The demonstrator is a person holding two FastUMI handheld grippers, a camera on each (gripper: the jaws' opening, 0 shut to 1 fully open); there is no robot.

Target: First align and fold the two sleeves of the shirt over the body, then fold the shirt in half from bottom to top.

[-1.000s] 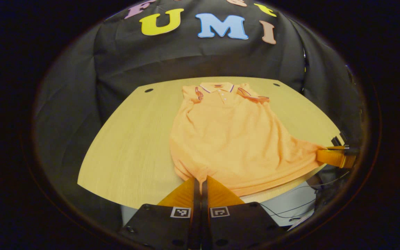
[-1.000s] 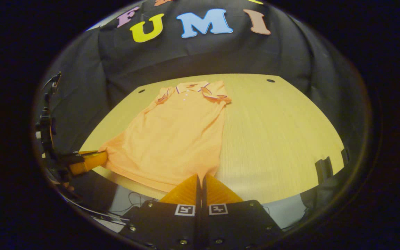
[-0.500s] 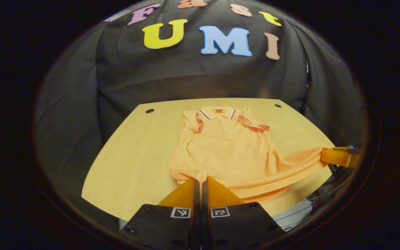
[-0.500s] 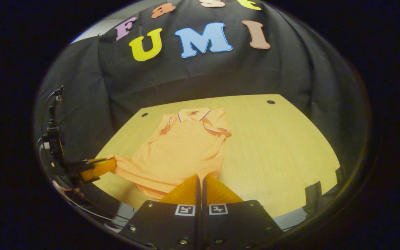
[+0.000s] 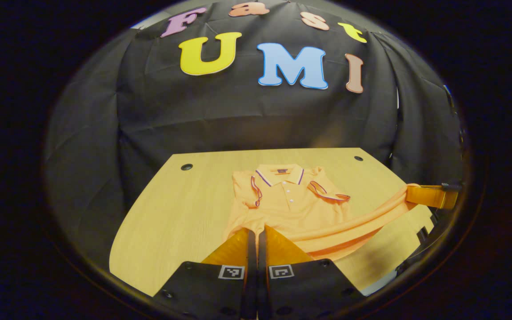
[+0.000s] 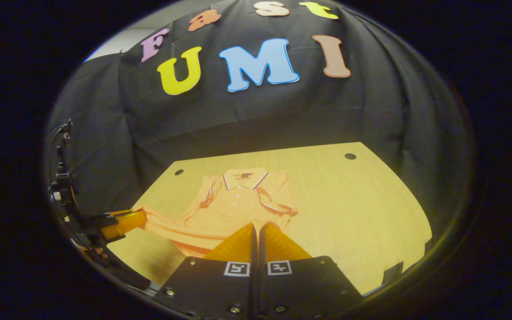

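In the left gripper view, the left gripper (image 5: 256, 235) sits at the bottom centre of the frame, its two fingers (image 5: 234, 246) pressed together with the bottom hem of the orange shirt (image 5: 289, 206) pinched between them. The shirt lies on the pale wooden counter (image 5: 171, 213) in the lower middle of the frame, collar (image 5: 279, 174) toward the black cloth wall (image 5: 238, 111), both short sleeves folded in over the chest. The hem is lifted off the counter and runs as a raised band from the fingers at bottom centre across to the right edge of the frame, where the right gripper (image 5: 431, 195) holds its other corner. Two dark round holes mark the counter's far corners, one at the left (image 5: 186, 167) and one at the right.

In the right gripper view, the right gripper (image 6: 256, 233) is at the bottom centre, its fingers (image 6: 278, 244) closed on the shirt's (image 6: 242, 206) hem corner. The collar (image 6: 242, 178) sits near the middle of the frame, and the folded sleeve (image 6: 274, 204) lies over the body. The lifted hem stretches from bottom centre toward the lower left, where the left gripper (image 6: 122, 222) clamps the other corner above the counter's (image 6: 349, 209) near edge. Part of a hand shows under that gripper at the lower left.
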